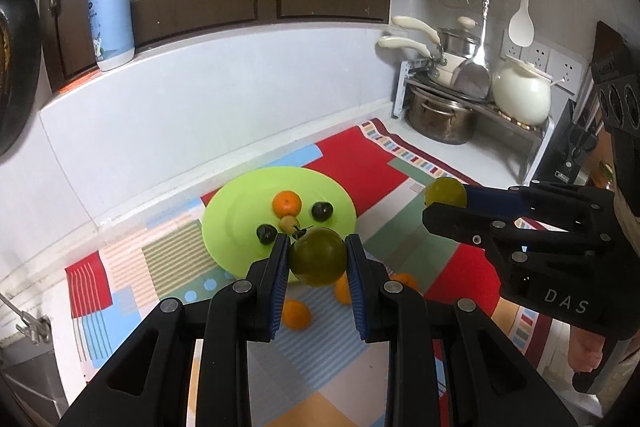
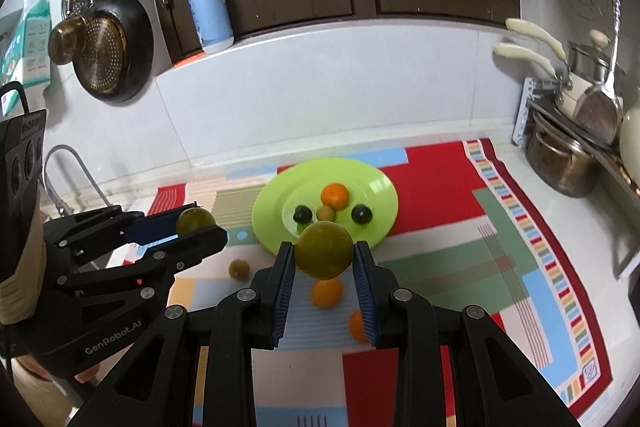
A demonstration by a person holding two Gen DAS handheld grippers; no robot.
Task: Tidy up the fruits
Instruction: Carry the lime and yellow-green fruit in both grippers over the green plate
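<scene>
Each gripper, left (image 1: 318,259) and right (image 2: 324,255), is gripping a green fruit (transport step); next, release over the far plate (image 1: 240,203).

Black left gripper (image 1: 318,259), blue ribbed pads, silver screws, right gripper (image 2: 324,255) alike

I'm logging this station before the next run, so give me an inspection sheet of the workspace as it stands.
Surface: patchwork cloth over the white counter.
Job's things: green plate holds one orange, two dark fruits and a small brownish one; three oranges and a small brownish fruit lie loose on the cloth.
Clutter: nothing seen on the cloth.
Grippers: left gripper and right gripper each shut on a green fruit.
Cables: nothing seen.
Surroundings: pots rack, soap bottle, hanging pan.
</scene>
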